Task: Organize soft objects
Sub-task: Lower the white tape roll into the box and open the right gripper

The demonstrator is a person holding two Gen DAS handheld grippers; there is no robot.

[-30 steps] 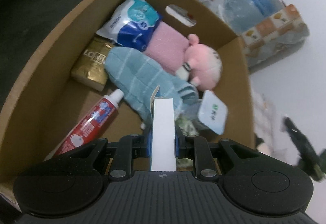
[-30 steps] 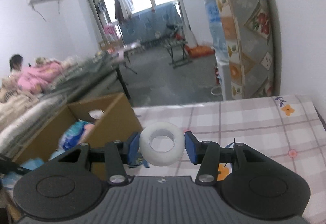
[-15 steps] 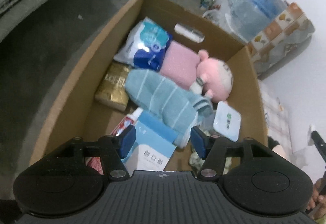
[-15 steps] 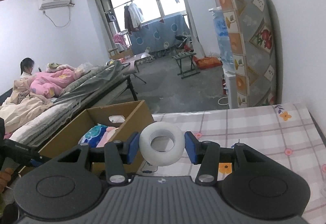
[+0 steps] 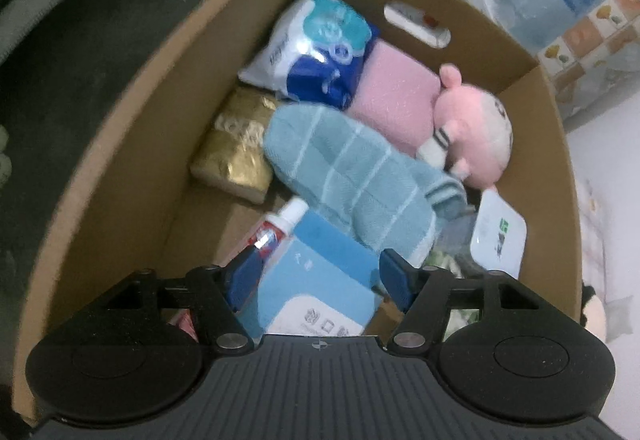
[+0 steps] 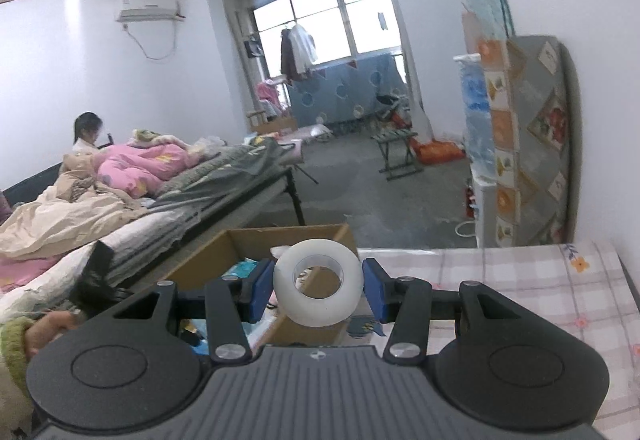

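Note:
My left gripper (image 5: pixel 320 278) is open above the near end of a cardboard box (image 5: pixel 120 143). A blue and white pack (image 5: pixel 316 288) lies loose in the box under its jaws, partly over a toothpaste tube (image 5: pixel 276 228). The box also holds a pink plush toy (image 5: pixel 476 131), a pink cloth (image 5: pixel 394 95), a blue striped towel (image 5: pixel 352 175), a blue tissue pack (image 5: pixel 316 47), a gold pack (image 5: pixel 236 147) and a white case (image 5: pixel 498 236). My right gripper (image 6: pixel 318 290) is shut on a white tape roll (image 6: pixel 318 290), held up above the box's corner (image 6: pixel 304 236).
A checked tablecloth (image 6: pixel 520 280) covers the table right of the box. A bed (image 6: pixel 160 191) with bedding and a seated person (image 6: pixel 86 131) are at the left. A covered cabinet (image 6: pixel 532 143) stands at the far right wall. My left hand (image 6: pixel 44 332) shows low left.
My left gripper opened and let go of the blue and white pack, which now lies flat in the box. My right gripper rose higher, still holding the tape roll.

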